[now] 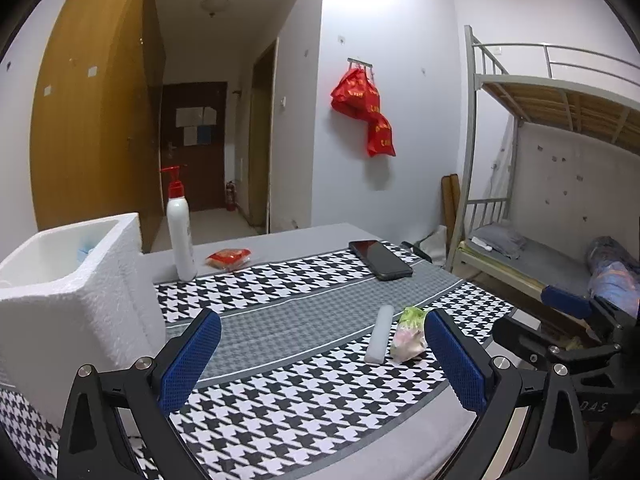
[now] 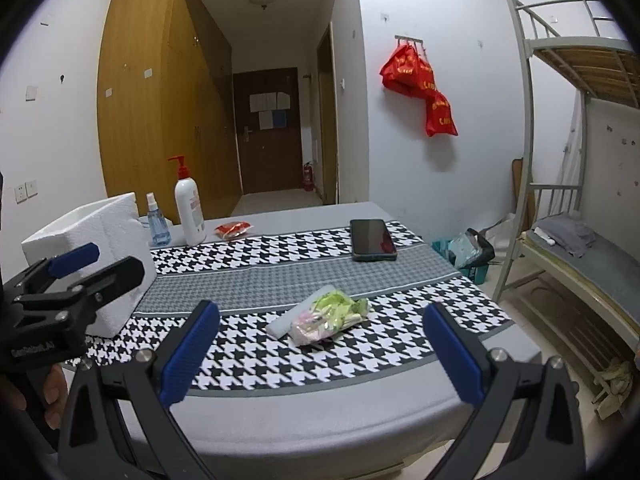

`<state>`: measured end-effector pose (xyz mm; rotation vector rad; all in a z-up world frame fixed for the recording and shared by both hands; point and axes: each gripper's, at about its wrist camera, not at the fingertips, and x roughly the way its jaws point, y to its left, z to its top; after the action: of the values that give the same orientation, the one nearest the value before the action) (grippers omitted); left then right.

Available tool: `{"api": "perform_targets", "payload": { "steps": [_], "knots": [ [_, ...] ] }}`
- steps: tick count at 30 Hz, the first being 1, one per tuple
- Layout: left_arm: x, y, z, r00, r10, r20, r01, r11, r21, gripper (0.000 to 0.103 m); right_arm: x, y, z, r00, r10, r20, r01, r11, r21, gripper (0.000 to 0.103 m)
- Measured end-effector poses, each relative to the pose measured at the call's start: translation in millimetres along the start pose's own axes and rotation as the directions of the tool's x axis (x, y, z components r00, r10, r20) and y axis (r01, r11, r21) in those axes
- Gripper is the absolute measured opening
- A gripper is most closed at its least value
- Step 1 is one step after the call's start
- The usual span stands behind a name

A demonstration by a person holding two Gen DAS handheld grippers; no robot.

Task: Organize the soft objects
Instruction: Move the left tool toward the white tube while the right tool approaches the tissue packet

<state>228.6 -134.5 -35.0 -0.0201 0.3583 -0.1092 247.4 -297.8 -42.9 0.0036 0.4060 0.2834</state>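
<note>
Green packet (image 2: 328,316) beside foam stick (image 1: 378,334)

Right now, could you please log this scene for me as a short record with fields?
surface: table under a houndstooth cloth
soft items: green-pink packet beside a white foam strip, mid-table
container: white foam box, table's left
other items: pump bottle, spray bottle, red packet, phone
left gripper: jaws open, empty
right gripper: jaws open, empty
</note>
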Motion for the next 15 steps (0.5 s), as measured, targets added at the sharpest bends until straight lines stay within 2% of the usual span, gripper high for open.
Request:
{"api": "perform_targets", "payload": {
  "steps": [10, 15],
  "knots": [
    [30, -4, -1, 0.998, 0.027, -0.063, -0.025, 0.999, 0.034, 0.102, 27, -13, 6, 0.999, 0.008, -0.038, -0.008, 1.000, -0.008, 0.102],
    [44, -6, 0, 0.994, 0.015, -0.106, -0.009, 0.998, 0.056, 0.102, 39, -17, 3, 0.998, 0.016, -0.060, -0.017, 1.000, -0.016, 0.102]
  ]
}}
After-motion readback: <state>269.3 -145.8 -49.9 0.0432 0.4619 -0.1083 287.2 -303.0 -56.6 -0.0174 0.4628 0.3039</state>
